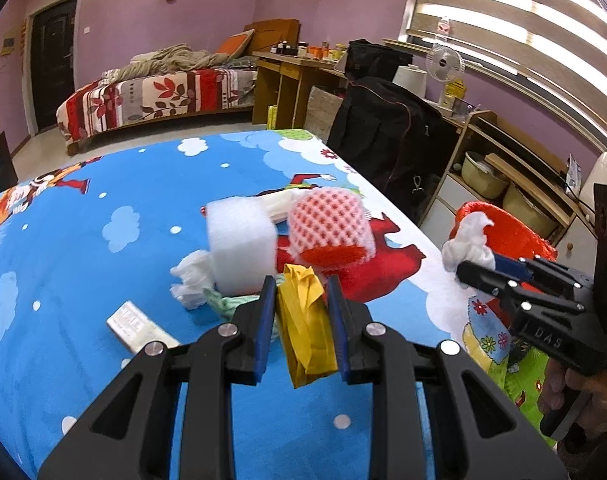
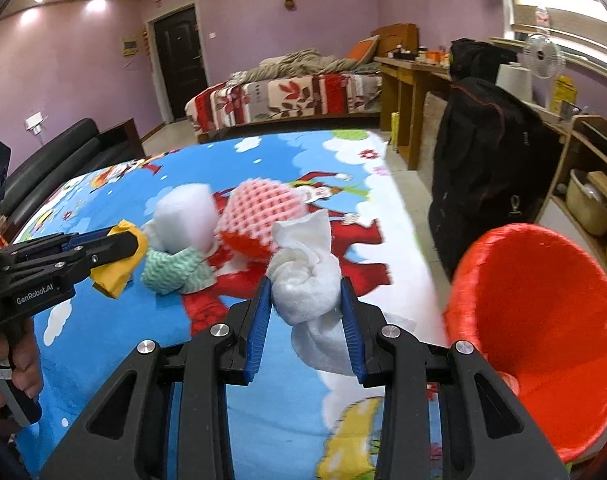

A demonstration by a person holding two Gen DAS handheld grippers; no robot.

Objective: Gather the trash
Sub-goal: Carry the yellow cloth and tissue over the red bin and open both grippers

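Note:
My left gripper (image 1: 301, 292) is shut on a crumpled yellow paper (image 1: 305, 328), held above the cartoon-print table; from the right wrist view it shows at the left (image 2: 121, 258). My right gripper (image 2: 307, 292) is shut on a white tissue wad (image 2: 307, 280), lifted near the table's right side beside the red bin (image 2: 543, 320). In the left wrist view that tissue (image 1: 469, 242) sits in front of the red bin (image 1: 511, 232). On the table lie a white foam block (image 1: 239, 244), a pink foam net (image 1: 327, 226), a green-white cloth (image 2: 175, 270) and another white tissue (image 1: 189, 280).
A silver wrapper (image 1: 133, 324) lies on the blue tablecloth (image 1: 103, 208) at the left. A black bag (image 2: 487, 152) stands past the table's right edge, with wooden shelves (image 2: 587, 168) behind it. A bed (image 2: 283, 100) is at the back, a dark sofa (image 2: 63, 160) at the left.

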